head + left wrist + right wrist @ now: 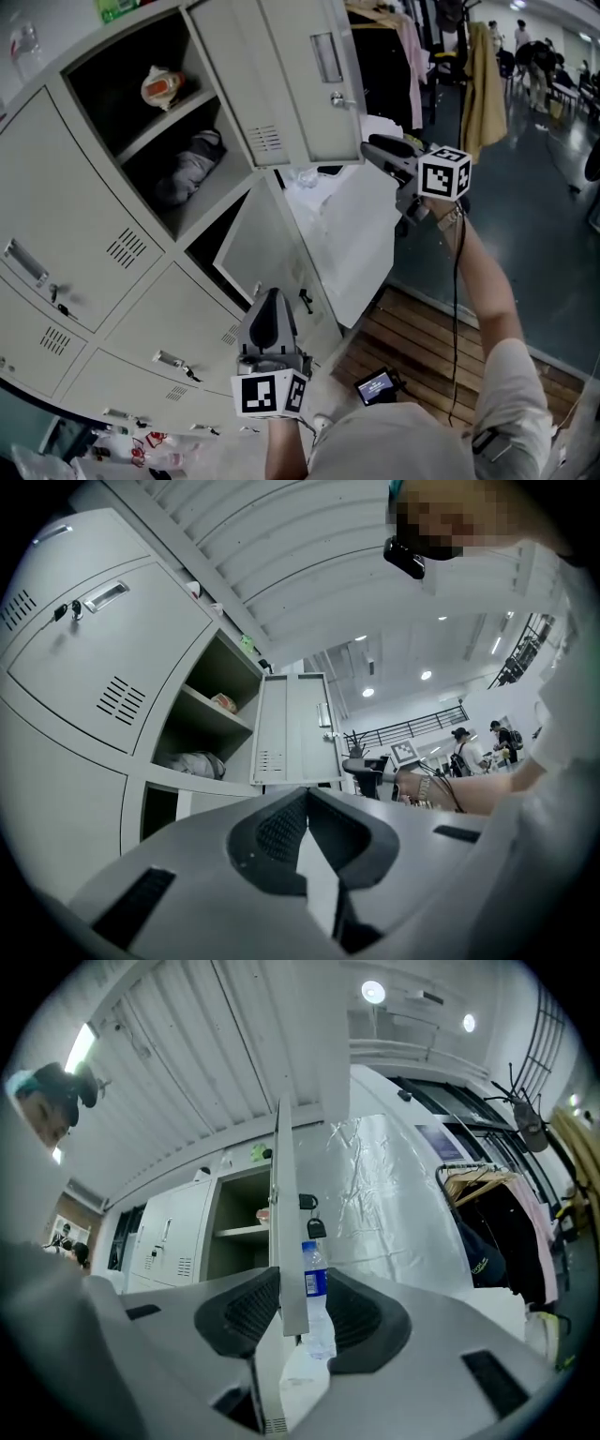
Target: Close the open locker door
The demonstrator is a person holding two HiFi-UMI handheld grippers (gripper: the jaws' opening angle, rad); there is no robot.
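Note:
The upper grey locker door (291, 84) stands swung open, showing a shelf with a red-and-white bag (161, 86) and grey clothing (187, 167) below it. My right gripper (367, 146) is at the door's free edge near its lower corner. In the right gripper view the door edge (289, 1194) stands between the jaws of the right gripper (302, 1283), with a gap left on the right side, so it is open. My left gripper (273, 292) is low by the lower lockers; in its own view the left gripper (307, 794) is shut and empty.
A second, lower locker door (267, 248) also hangs ajar. Keys (308, 1213) dangle from the upper door's lock. A water bottle (316, 1279) and white plastic sheeting (352, 230) lie behind the door. Wooden slats (422, 347) cover the floor; a clothes rack (403, 47) stands at the back.

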